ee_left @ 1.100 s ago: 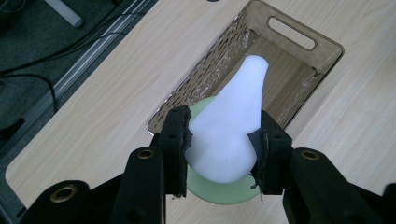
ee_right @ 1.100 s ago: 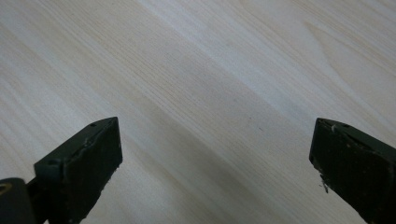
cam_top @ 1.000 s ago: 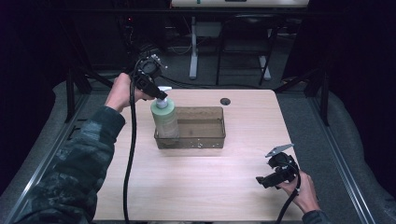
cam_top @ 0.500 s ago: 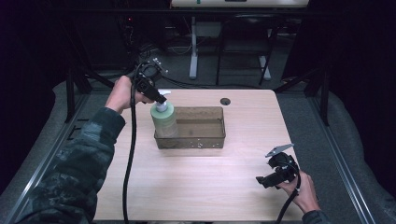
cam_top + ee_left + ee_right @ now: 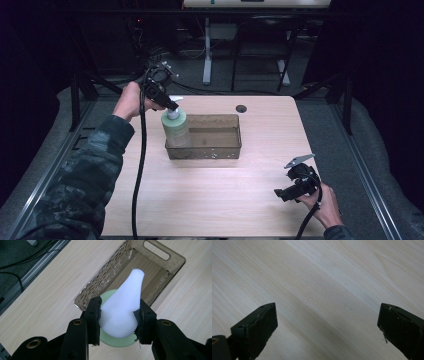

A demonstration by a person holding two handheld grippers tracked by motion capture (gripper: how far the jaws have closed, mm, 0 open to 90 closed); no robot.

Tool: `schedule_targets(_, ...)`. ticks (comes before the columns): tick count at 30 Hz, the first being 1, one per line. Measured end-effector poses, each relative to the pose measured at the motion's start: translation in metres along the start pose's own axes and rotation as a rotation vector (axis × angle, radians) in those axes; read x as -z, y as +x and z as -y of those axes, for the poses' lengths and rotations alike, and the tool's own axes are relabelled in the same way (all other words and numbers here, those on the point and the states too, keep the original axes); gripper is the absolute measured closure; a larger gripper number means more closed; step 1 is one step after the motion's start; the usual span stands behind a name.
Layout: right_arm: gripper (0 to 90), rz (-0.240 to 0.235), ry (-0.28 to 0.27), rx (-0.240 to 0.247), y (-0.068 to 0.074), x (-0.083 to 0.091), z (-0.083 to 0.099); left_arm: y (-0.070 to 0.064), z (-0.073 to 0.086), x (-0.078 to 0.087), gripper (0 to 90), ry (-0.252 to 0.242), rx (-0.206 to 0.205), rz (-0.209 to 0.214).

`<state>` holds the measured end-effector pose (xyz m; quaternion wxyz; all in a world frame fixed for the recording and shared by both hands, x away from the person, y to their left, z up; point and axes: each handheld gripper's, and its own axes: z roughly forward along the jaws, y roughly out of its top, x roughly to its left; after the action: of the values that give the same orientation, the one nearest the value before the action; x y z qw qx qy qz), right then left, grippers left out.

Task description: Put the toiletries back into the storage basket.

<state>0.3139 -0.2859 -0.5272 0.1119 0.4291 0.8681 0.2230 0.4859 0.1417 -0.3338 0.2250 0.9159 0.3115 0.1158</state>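
Observation:
A pale green pump bottle [image 5: 175, 129] with a white pump head [image 5: 123, 307] stands upright in the left end of a clear smoky bin [image 5: 227, 150] at the table's middle. My left gripper [image 5: 168, 104] is shut on the pump head from above, one black pad on each side [image 5: 95, 315]. The green bottle top [image 5: 117, 341] shows beneath the pump head. My right gripper [image 5: 284, 192] rests low near the table's front right corner, its jaws wide open over bare wood [image 5: 324, 290], with nothing between them.
A small dark round hole [image 5: 241, 108] sits in the table top behind the bin. The rest of the bin's floor [image 5: 150, 277] holds nothing. Black cables trail from both grippers. Metal frame rails run along the table's left and right sides.
The left gripper and the bottle have stayed almost in place at the bin's left end. The right gripper has not moved.

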Motion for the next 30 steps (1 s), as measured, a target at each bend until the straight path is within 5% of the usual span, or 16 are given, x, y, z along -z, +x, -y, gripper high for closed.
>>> schedule_targets(10,2.2,0.001,0.003,-0.001,0.000,0.000,0.000,0.001,0.007,0.013,15.9,-0.074,0.066,-0.027)
schedule_targets(21,2.3,0.002,0.001,0.000,0.000,0.000,0.000,-0.012,0.030,0.033,1.3,-0.152,0.104,-0.065)
schedule_targets(30,2.2,0.000,-0.005,-0.003,0.000,0.000,-0.001,-0.030,0.071,0.033,0.0,-0.198,0.121,-0.067)
